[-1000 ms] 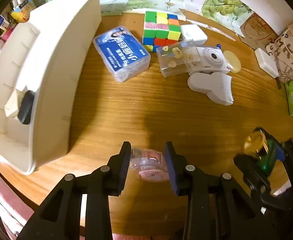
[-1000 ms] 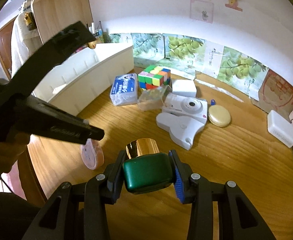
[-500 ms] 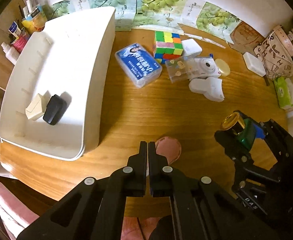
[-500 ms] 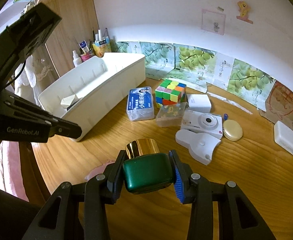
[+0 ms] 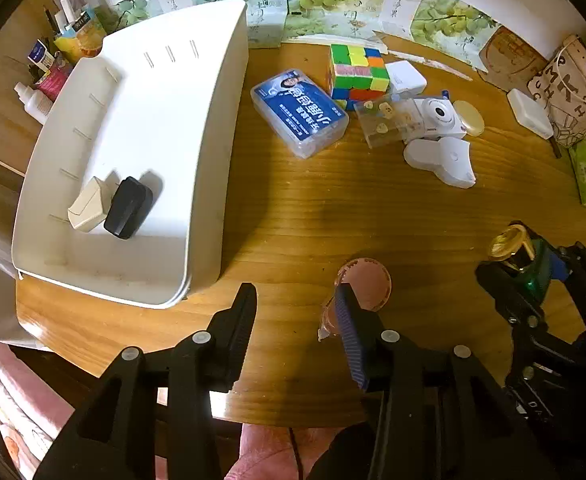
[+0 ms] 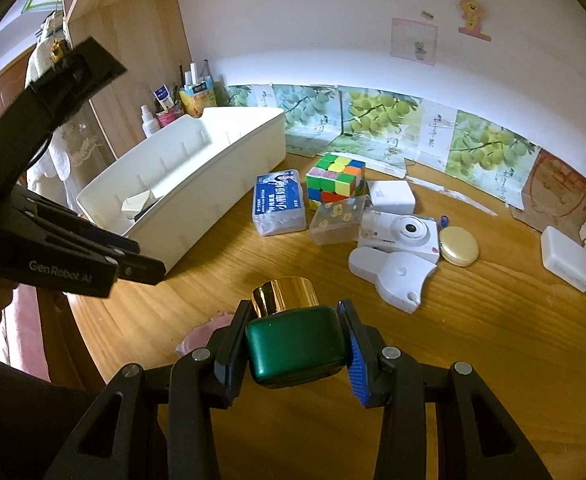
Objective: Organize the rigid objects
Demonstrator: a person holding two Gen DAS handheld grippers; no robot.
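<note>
My left gripper (image 5: 295,310) hangs over the table's near edge, pointing steeply down. Its jaws are opening and nothing is between them. A small pink jar (image 5: 367,284) rests on the wood just beyond its right finger (image 5: 349,320). My right gripper (image 6: 295,318) is shut on a green bottle (image 6: 297,344) with a gold cap (image 6: 285,294); it also shows at the right of the left wrist view, with the bottle (image 5: 527,266) in its jaws. A white bin (image 5: 213,160) stands at the left and holds a beige box (image 5: 87,206) and a black object (image 5: 129,208).
Mid-table lie a blue-labelled clear box (image 5: 299,114), a colour cube (image 5: 357,70), a clear dice box (image 5: 385,120), a white camera (image 5: 437,114), a white flat gadget (image 5: 441,160) and a gold compact (image 5: 469,118). Bottles crowd the far left corner; bags sit far right.
A second ago the pink jar sat between the left fingers. The left gripper then lifted off it and shut, and now its jaws have spread. The right gripper still grips the green bottle.
</note>
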